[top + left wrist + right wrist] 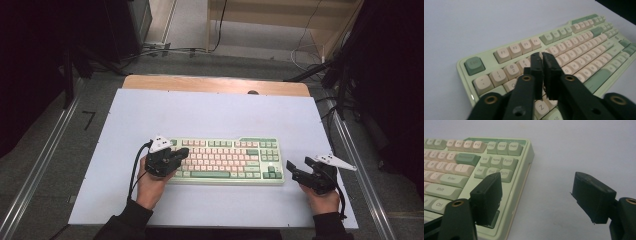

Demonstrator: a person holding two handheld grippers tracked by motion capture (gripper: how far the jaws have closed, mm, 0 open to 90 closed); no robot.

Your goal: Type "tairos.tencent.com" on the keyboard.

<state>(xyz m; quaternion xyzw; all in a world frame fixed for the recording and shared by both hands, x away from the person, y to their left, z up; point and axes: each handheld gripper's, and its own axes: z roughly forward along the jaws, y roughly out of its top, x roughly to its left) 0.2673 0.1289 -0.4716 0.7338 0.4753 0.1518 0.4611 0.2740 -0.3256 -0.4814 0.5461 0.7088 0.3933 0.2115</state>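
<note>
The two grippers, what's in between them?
The keyboard lies between the left gripper and the right gripper; the high view shows it, on the white mat.
</note>
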